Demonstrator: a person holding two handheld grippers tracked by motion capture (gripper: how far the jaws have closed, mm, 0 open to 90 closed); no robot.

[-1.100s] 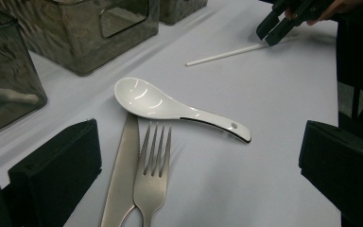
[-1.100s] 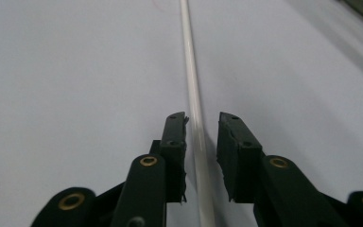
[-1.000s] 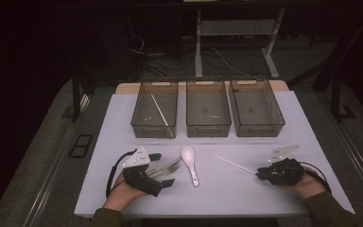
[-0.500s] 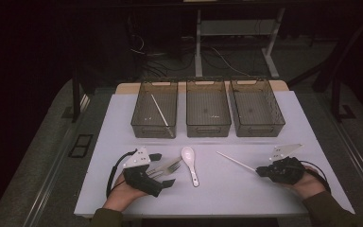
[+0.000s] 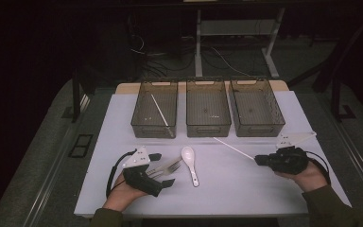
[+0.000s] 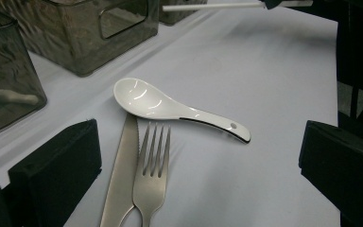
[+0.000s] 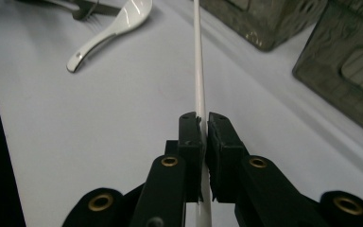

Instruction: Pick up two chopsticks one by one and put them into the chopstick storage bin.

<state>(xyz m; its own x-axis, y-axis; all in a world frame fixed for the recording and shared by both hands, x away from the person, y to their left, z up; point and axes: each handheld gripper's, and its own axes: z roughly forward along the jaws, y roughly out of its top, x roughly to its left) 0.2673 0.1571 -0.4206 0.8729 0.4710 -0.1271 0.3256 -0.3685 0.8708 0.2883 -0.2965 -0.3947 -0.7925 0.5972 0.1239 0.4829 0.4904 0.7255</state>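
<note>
near the table's (image 5: 123,118) front edge the left gripper (image 5: 163,169) rests with jaws wide around the fork (image 5: 168,168) and knife (image 6: 120,175), gripping nothing, the spoon (image 5: 189,161) just beside. toward the right edge the right gripper (image 5: 257,160) has just clamped on a white chopstick (image 5: 234,148), lifted off the table, likely to join the one in the far left bin (image 5: 154,109).

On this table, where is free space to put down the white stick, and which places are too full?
Bare white mat lies between the ceramic spoon and the right gripper, which holds the white stick. The middle bin and the right bin look empty. It is crowded at the left gripper, over the fork and knife.
</note>
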